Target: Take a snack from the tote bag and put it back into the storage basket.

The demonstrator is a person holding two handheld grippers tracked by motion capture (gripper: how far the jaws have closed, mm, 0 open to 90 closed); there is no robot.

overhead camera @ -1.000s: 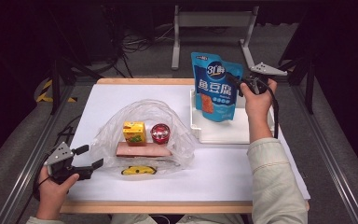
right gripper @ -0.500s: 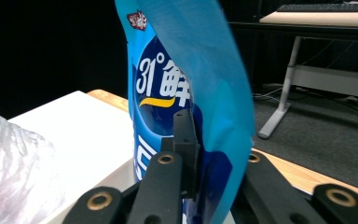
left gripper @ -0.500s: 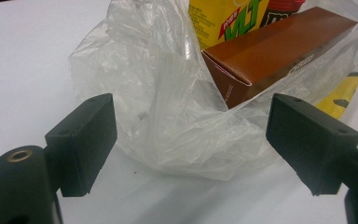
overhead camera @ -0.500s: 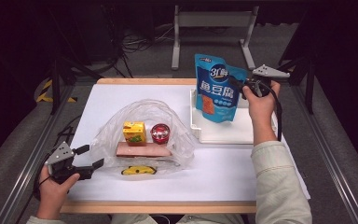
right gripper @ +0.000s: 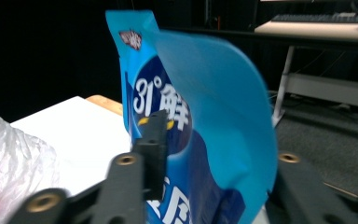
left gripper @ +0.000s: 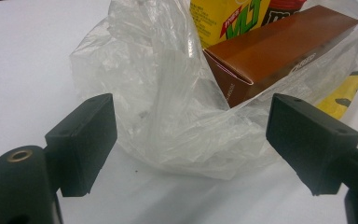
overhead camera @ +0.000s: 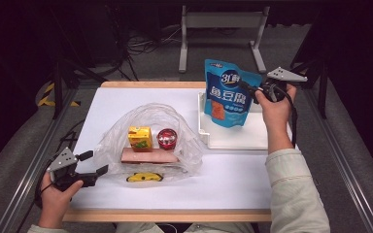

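Pinched at its right edge by the right gripper (overhead camera: 253, 91) above the white tray (overhead camera: 233, 138), the glossy blue foil pouch (overhead camera: 229, 94) looks light, floppy and slippery, while the left gripper (overhead camera: 93, 162) gapes.

Lab-like recording space, white table (overhead camera: 233, 179), dark surroundings, floor cables (overhead camera: 145, 46), metal stand (overhead camera: 221, 22)

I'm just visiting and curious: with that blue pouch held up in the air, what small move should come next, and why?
Probably carry the blue pouch left, toward the plastic bag. The right gripper is shut on the pouch, holding it above the white tray. The bag already holds snacks, and the left gripper waits open at its edge, likely to hold it open.
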